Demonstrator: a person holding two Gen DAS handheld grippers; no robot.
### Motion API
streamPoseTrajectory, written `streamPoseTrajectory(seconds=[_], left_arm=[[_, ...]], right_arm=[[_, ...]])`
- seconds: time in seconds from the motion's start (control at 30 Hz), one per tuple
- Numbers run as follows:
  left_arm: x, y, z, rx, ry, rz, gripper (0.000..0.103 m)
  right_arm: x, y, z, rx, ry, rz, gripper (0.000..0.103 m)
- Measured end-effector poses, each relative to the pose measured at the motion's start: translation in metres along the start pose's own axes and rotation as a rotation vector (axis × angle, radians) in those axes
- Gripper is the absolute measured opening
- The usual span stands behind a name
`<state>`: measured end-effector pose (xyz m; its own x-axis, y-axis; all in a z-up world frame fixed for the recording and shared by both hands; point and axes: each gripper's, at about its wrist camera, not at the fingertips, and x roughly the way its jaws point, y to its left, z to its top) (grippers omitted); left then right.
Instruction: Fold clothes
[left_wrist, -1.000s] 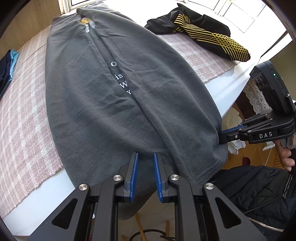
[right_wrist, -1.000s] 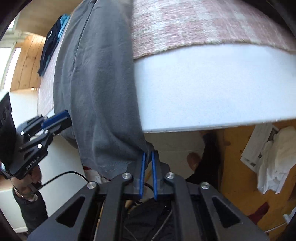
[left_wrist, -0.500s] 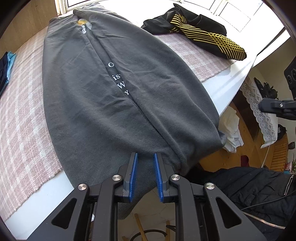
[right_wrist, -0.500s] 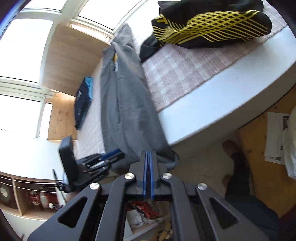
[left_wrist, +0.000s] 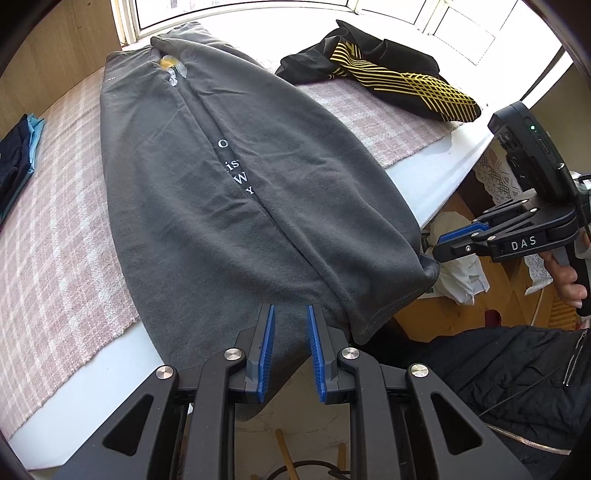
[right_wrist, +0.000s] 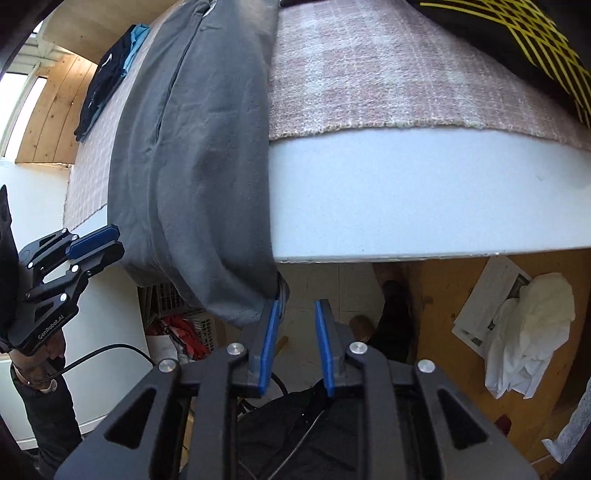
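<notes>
Legibly, "DAS" on right tongs (left_wrist: 443, 247), "GenRobot.AI" on left tongs (right_wrist: 107, 243)

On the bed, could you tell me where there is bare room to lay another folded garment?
Free: checked blanket between grey shirt and blue pile. Narrower strip between shirt and black-yellow garment. Crowded: the centre.
</notes>
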<state>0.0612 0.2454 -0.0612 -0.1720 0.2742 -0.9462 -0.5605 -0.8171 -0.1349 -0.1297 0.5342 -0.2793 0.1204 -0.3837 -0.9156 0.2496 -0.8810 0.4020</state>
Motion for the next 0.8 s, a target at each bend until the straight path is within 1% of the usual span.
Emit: streamPoseTrajectory(seconds=[0.1, 0.27, 0.3, 0.33, 0.4, 0.47, 0.57, 0.63, 0.67, 0.7, 0.73, 0.77, 0.8], left_arm=[[0.001, -0.002, 0.000, 0.001, 0.001, 0.001, 0.018], [0.002, -0.005, 0.001, 0.002, 0.005, 0.000, 0.018], [0.003, -0.006, 0.001, 0.002, 0.006, 0.000, 0.018], [0.003, -0.006, 0.001, 0.002, 0.006, 0.000, 0.018], [0.004, -0.008, 0.001, 0.007, 0.008, -0.002, 0.018], [0.004, -0.009, 0.001, 0.014, 0.010, -0.004, 0.018], [0.004, -0.009, 0.002, 0.019, 0.009, -0.009, 0.018], [0.004, -0.009, 0.003, 0.020, 0.007, -0.012, 0.018], [0.005, -0.008, 0.004, 0.020, 0.007, -0.013, 0.018], [0.005, -0.008, 0.004, 0.019, 0.007, -0.014, 0.018], [0.006, -0.007, 0.005, 0.019, 0.006, -0.016, 0.018], [0.006, -0.007, 0.005, 0.019, 0.006, -0.017, 0.018], [0.007, -0.006, 0.006, 0.019, 0.005, -0.019, 0.018]], right_arm=[[0.009, 0.000, 0.003, 0.009, -0.007, -0.009, 0.021], [0.023, 0.002, 0.006, 0.016, 0.012, 0.024, 0.021], [0.026, 0.001, 0.006, 0.020, 0.012, 0.041, 0.019], [0.029, -0.001, 0.006, 0.024, 0.013, 0.059, 0.005], [0.033, -0.006, 0.004, 0.048, 0.016, 0.103, 0.005], [0.031, -0.025, -0.004, 0.172, 0.027, 0.200, 0.005], [0.017, -0.044, -0.027, 0.386, 0.043, 0.411, 0.004], [-0.010, -0.033, -0.039, 0.404, -0.011, 0.507, 0.003], [-0.025, -0.026, -0.044, 0.385, -0.045, 0.530, 0.003], [-0.039, -0.018, -0.045, 0.331, -0.087, 0.490, 0.003], [-0.046, -0.015, -0.047, 0.292, -0.111, 0.411, 0.003], [-0.042, -0.022, -0.049, 0.305, -0.094, 0.343, 0.004], [-0.031, -0.036, -0.054, 0.364, -0.038, 0.297, 0.010]])
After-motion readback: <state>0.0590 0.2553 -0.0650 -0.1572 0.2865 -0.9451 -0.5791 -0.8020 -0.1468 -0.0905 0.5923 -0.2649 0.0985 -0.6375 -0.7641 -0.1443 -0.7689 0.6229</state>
